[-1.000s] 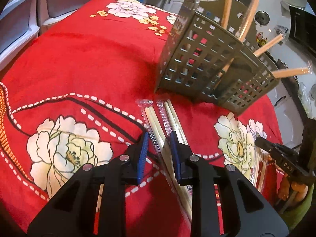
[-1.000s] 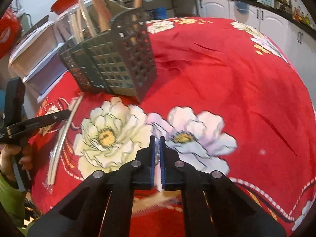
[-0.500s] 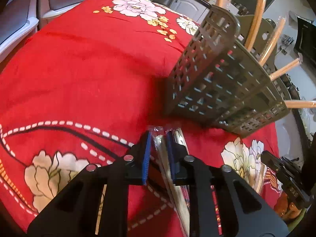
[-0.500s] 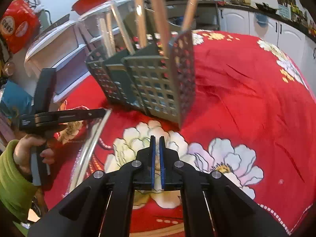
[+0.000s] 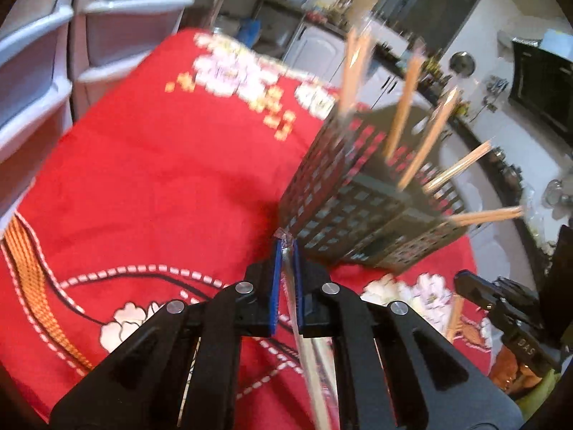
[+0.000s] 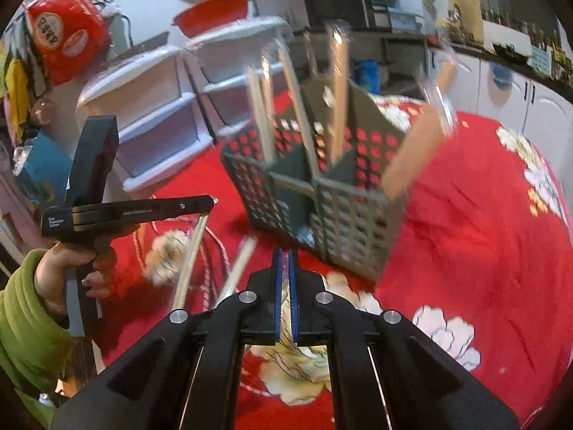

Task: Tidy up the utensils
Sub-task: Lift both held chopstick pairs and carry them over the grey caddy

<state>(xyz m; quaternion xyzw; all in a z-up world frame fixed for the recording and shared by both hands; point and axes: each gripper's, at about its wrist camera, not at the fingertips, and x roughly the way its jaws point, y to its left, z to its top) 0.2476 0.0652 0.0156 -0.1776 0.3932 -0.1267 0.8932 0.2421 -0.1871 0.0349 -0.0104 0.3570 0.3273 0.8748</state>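
Grey perforated plastic utensil caddy (image 6: 322, 200) on red floral tablecloth (image 5: 150, 179), compartments holding upright wrapped wooden chopsticks (image 5: 404, 107). Left gripper (image 5: 285, 251), jaws just closed, clamped on plastic-wrapped chopstick pair (image 5: 304, 340). Right gripper (image 6: 285, 258) pinched on clear wrapper (image 6: 285, 286). Loose wrapped pair (image 6: 236, 268) beside caddy. White drawer units (image 6: 150, 125) behind.

Readable print in the two wrist views

"DAS" is stamped on the right gripper (image 5: 515, 326), seen right of the left claw; print on the red bag (image 6: 66, 32) is too blurred to read.
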